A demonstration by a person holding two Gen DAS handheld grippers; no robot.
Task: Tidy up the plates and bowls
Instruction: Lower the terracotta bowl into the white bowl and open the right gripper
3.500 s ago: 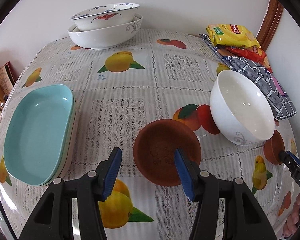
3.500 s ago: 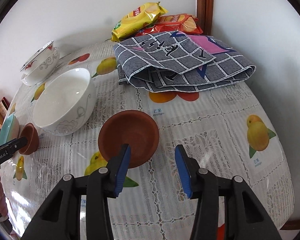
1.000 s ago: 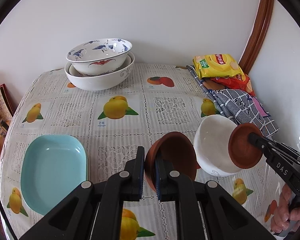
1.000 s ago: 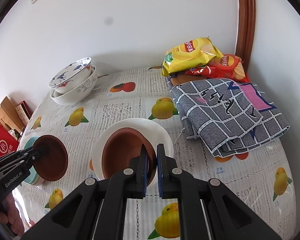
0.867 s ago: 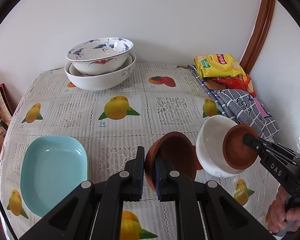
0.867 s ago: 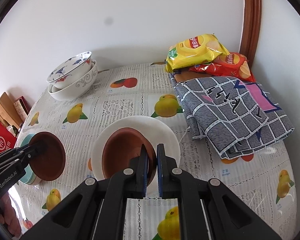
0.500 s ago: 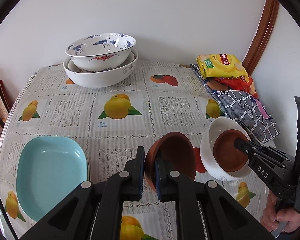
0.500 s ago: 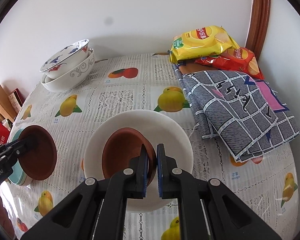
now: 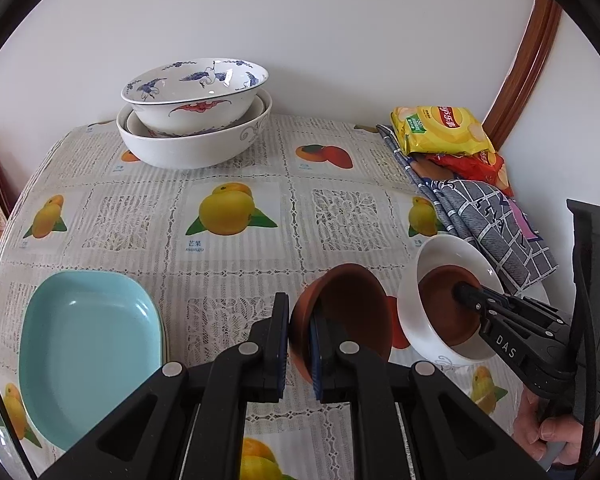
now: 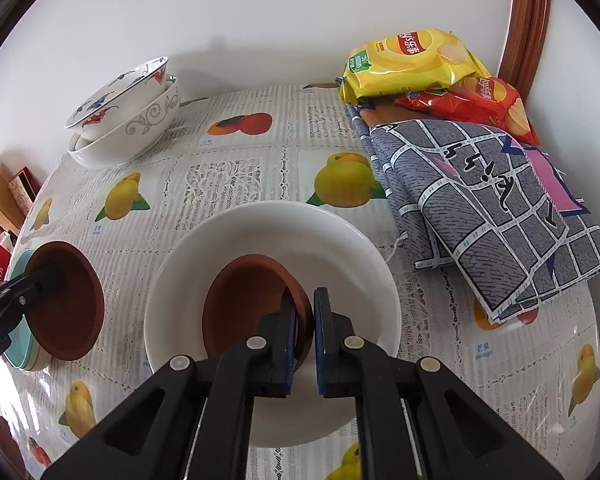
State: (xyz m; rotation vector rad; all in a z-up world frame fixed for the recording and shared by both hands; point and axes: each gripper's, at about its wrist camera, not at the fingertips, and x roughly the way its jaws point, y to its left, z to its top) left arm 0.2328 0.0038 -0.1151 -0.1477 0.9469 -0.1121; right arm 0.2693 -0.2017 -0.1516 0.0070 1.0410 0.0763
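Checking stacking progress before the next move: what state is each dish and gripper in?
Right gripper: shut on right brown dish.
Right brown dish: inside white bowl, tilted.
Left gripper: shut on left brown dish.
Left brown dish: held tilted.
Patterned bowl: nested in large white bowl.
Teal plates: stacked.

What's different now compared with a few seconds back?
Both claws closed on the brown dishes and lifted them. The right claw has lowered its brown dish into the white bowl; the left claw holds its brown dish up. The stacked bowls and blue plate stayed.
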